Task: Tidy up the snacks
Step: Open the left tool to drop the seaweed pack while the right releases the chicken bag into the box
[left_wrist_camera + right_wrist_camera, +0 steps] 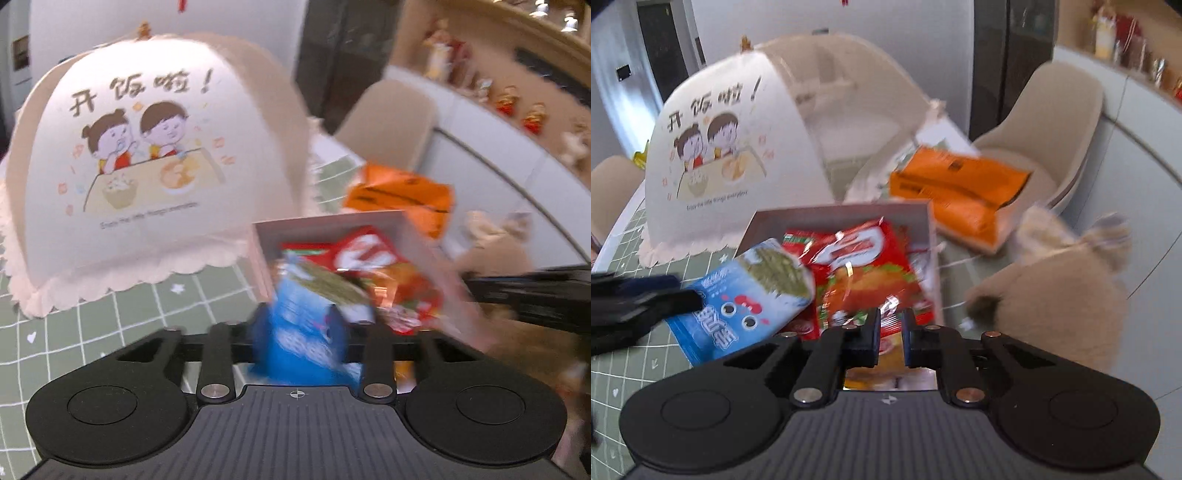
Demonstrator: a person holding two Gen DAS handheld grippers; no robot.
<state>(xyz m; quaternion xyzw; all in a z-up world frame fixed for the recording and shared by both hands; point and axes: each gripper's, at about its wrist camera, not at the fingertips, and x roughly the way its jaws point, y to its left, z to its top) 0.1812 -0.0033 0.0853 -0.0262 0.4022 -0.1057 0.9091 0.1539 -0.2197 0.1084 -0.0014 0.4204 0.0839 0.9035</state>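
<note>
Left claw [301, 332] grips blue snack packet [306, 332]; right claw [890, 334] closed above red packet [864, 273].

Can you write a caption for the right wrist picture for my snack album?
Right gripper pinches a red snack packet in the box, beside a blue seaweed packet.
</note>
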